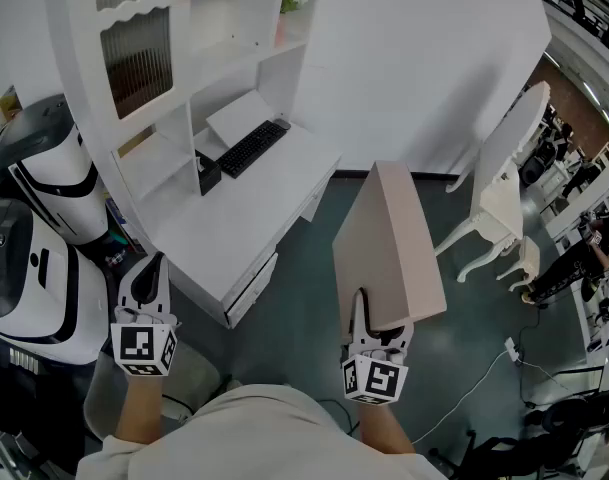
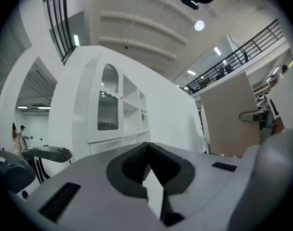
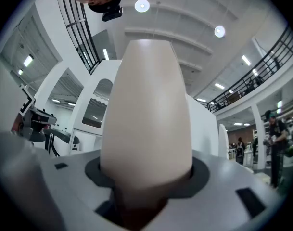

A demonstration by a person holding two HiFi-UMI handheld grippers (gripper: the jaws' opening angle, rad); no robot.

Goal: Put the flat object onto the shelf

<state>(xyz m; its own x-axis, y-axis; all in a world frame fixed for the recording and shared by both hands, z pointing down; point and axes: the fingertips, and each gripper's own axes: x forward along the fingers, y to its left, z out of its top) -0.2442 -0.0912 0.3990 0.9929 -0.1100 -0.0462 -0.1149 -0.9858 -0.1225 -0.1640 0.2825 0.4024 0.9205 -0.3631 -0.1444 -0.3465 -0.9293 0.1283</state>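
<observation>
A flat beige panel (image 1: 389,248) stands upright over the floor, and my right gripper (image 1: 369,320) is shut on its lower edge. In the right gripper view the panel (image 3: 146,109) fills the middle between the jaws of the right gripper (image 3: 146,174). The white shelf unit (image 1: 234,28) rises ahead to the left, above a white desk (image 1: 219,228). My left gripper (image 1: 152,268) hangs by the desk's near corner, shut and empty. In its own view the left gripper (image 2: 147,148) has its pads touching, with the shelf unit (image 2: 129,112) and the panel (image 2: 230,114) beyond.
A black keyboard (image 1: 252,148) and a white flat box (image 1: 239,118) lie on the desk. A white and black machine (image 1: 34,258) stands at the left. A white chair (image 1: 504,188) stands at the right, with a cable (image 1: 474,388) on the dark floor.
</observation>
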